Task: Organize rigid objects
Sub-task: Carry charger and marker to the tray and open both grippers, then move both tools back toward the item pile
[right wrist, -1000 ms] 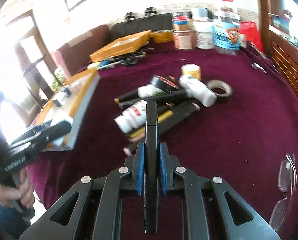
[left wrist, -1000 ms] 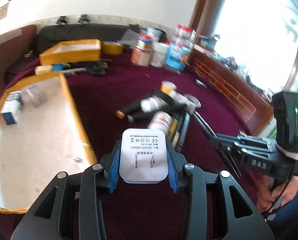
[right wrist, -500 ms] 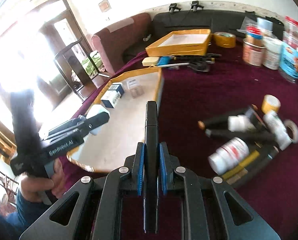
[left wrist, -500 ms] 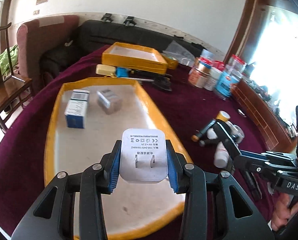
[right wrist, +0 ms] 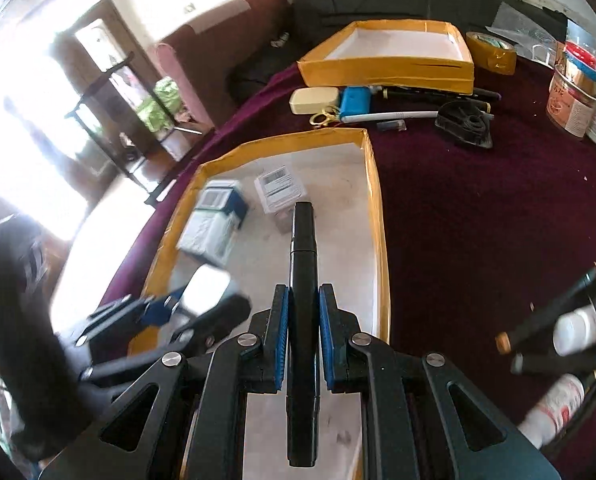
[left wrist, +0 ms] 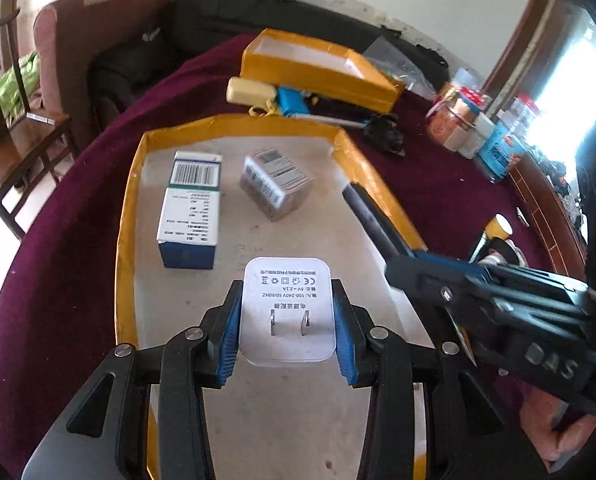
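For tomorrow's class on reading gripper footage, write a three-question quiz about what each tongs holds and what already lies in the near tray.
1. True or false: the left tongs grip a white plug adapter.
2. What do the right tongs hold: A black marker, B scissors, C tape roll?
3. How many boxes lie in the near yellow-rimmed tray?

Key: 1 true. 2 A. 3 two: a blue-and-white box and a grey box.

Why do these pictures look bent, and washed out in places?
Both views: fisheye lenses curve the yellow-rimmed tray. Left wrist view: window glare at right. Right wrist view: doorway glare whitens the left; the left gripper there is blurred, while the black marker stays sharp.
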